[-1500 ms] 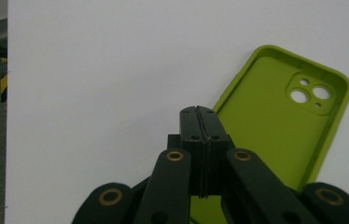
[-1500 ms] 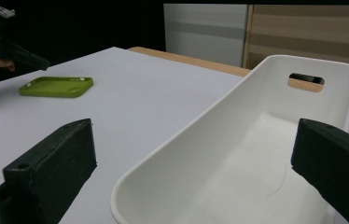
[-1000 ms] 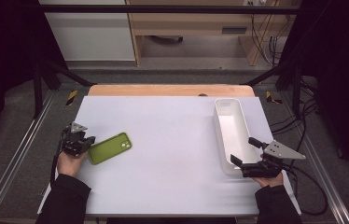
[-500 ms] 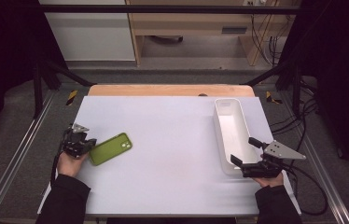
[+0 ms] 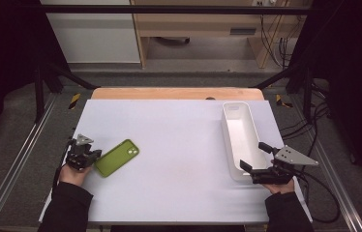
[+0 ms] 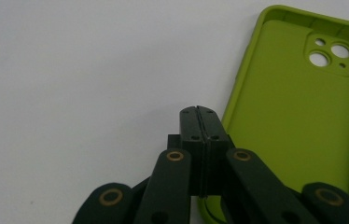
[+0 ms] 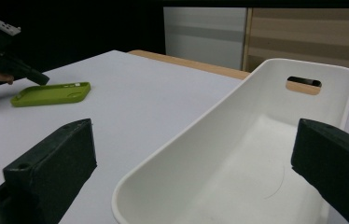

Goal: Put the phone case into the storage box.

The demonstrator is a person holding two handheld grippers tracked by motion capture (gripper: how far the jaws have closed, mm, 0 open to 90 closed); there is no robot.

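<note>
The left gripper point(image 5: 91, 155) sat fully closed on nothing, tips nudging the near end of the green phone case point(image 5: 116, 157) lying hollow-up at the near left, probably to slide it, while the right gripper point(image 5: 255, 161) gaped wide around the white tray's point(image 5: 232, 140) near end, seemingly steadying it.

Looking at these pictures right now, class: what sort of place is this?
Probably a lab recording station: a white table framed by metal rails, loose cables trailing beside it, and hand-held grippers working beside a green phone case.

Barely any change: left gripper point(image 5: 91, 155) creeps a hair toward 3 o'clock, closed tips now at the edge of the green phone case point(image 5: 116, 157). No other shift visible between frames.
</note>
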